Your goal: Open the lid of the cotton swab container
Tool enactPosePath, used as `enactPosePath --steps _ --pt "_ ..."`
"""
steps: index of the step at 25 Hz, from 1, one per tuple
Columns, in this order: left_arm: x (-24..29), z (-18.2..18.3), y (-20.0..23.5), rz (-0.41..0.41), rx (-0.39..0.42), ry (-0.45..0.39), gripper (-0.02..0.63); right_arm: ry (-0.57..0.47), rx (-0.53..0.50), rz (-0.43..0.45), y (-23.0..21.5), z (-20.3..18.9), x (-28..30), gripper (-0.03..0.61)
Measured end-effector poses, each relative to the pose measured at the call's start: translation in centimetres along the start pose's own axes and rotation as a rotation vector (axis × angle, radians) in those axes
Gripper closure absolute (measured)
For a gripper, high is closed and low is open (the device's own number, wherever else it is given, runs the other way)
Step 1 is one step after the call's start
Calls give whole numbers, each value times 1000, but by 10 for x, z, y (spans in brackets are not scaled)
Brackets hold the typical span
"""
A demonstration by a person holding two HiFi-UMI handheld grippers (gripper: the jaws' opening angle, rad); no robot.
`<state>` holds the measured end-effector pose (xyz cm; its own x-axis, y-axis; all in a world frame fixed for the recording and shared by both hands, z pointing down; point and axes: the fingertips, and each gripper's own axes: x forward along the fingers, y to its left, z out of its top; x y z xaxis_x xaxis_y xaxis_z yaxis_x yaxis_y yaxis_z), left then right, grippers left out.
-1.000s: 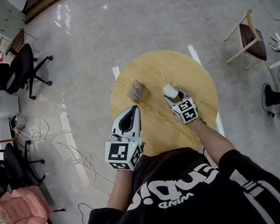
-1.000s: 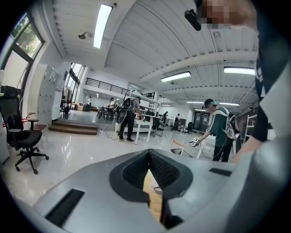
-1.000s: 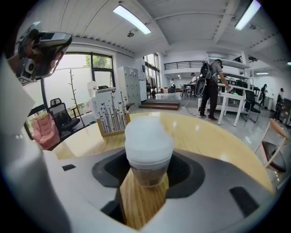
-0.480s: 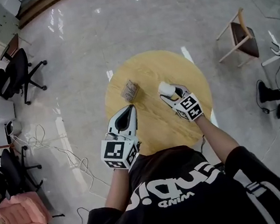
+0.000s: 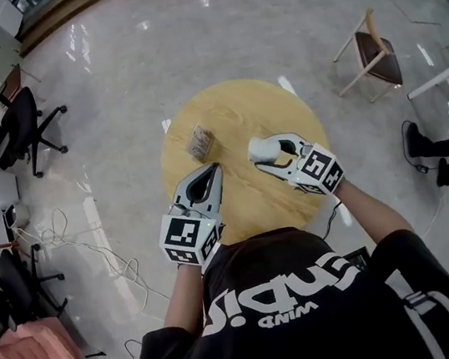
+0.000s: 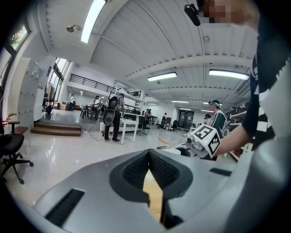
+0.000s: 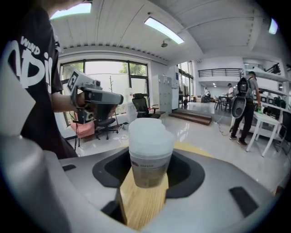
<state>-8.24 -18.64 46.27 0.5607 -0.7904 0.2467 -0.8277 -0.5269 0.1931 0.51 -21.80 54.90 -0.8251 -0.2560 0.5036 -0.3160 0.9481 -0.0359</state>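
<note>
The cotton swab container [image 7: 148,154] is a clear tub with a frosted white lid [image 7: 148,131], closed and upright. My right gripper [image 7: 148,172] is shut on its sides. In the head view the right gripper [image 5: 264,153] holds the container [image 5: 262,150] over the round wooden table [image 5: 235,113], pointing left. My left gripper [image 5: 209,176] hovers over the table's near left part, its jaws shut with nothing between them; in its own view the left gripper [image 6: 149,157] shows only table wood below. The two grippers are apart.
A small brownish box [image 5: 199,142] lies on the table's far left part. A wooden chair [image 5: 374,53] stands to the right, an office chair [image 5: 19,122] to the left. Cables [image 5: 74,240] trail over the glossy floor. Someone's feet [image 5: 437,159] are at the right edge.
My right gripper has swung round to point left, carrying the container with it. The left gripper has barely moved.
</note>
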Motion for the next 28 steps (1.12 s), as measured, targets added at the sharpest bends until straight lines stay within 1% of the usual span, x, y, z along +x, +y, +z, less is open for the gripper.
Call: enactPosePath --steps 3,6,9,11,12,15,18,19,22,24,28 --pt "-4 1 -8 -33 30 11 603 -20 -49 47 21 18 -11 362" --pt "-6 2 -14 -65 54 14 603 -37 -62 71 30 28 -17 362" --pt "-6 10 -17 -97 67 -6 600 -51 -61 97 35 36 -21 360" --pt "-7 17 -21 -123 90 -22 595 -52 -68 104 38 39 -24 361" --pt "-7 20 -24 -137 100 -25 582 -50 -75 105 39 39 -26 362" --pt "-6 24 -35 -193 132 -21 504 -48 -89 111 44 39 -30 362" --pt "-3 26 -46 -261 179 -11 378 -48 -103 122 47 40 -32 362" --pt "-2 26 -49 -283 199 -4 355 -49 -106 125 48 41 -33 362" --pt "-1 27 -61 -347 247 13 339 -57 -113 133 52 45 -36 362" --pt "1 30 -69 -379 278 9 339 -65 -116 138 55 49 -39 362" --pt "9 32 -84 -437 305 6 339 -77 -126 146 58 53 -45 362"
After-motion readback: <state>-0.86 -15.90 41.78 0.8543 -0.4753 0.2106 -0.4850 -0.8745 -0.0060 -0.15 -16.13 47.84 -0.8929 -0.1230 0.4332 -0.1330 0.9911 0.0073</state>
